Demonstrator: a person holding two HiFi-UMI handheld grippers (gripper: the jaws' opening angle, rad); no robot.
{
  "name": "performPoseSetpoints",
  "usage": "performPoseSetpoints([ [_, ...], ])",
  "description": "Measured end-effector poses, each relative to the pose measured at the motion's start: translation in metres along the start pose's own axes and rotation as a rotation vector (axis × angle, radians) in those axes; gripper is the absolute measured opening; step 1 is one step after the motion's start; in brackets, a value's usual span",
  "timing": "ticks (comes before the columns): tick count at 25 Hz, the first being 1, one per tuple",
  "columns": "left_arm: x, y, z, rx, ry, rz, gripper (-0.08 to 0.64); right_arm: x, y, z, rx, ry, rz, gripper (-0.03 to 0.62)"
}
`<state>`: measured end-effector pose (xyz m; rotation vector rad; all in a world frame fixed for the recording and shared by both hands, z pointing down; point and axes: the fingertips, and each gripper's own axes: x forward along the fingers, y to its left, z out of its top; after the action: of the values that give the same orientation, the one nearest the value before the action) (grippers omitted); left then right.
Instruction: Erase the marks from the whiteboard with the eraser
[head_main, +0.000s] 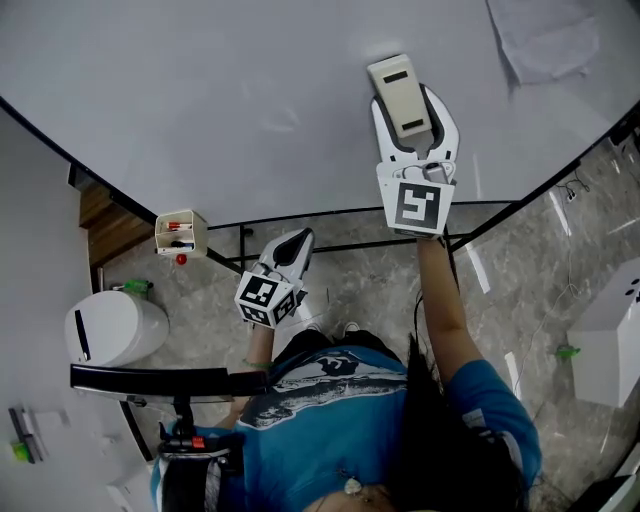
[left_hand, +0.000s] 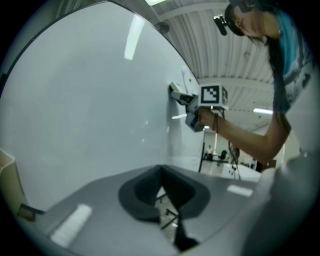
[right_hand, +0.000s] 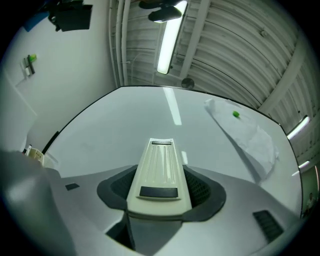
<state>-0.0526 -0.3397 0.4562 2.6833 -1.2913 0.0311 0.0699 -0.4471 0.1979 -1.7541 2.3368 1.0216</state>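
Bright, even light from a ceiling strip lamp (right_hand: 169, 42); glare streaks the whiteboard (right_hand: 115, 130). Both gripper views bulge, with black corners; the left is perhaps soft.

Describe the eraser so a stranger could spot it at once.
Start at the big white whiteboard that fills the top of the head view. Right of its middle, the right gripper clamps a cream, ridged plastic eraser block. Unlike the thin white paper sheet nearby, it is thick, with dark rectangular insets.

Glossy whiteboard (head_main: 200, 110); matt cream plastic eraser (right_hand: 160, 172) (ribbed top).
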Motion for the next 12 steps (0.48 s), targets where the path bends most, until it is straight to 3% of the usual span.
performPoseSetpoints([
  [12,-0.028,0.021,-0.005,-0.019,-0.002,0.053,0.003,0.005,0.159,-0.005,-0.071,0.062,0.254,0.262],
])
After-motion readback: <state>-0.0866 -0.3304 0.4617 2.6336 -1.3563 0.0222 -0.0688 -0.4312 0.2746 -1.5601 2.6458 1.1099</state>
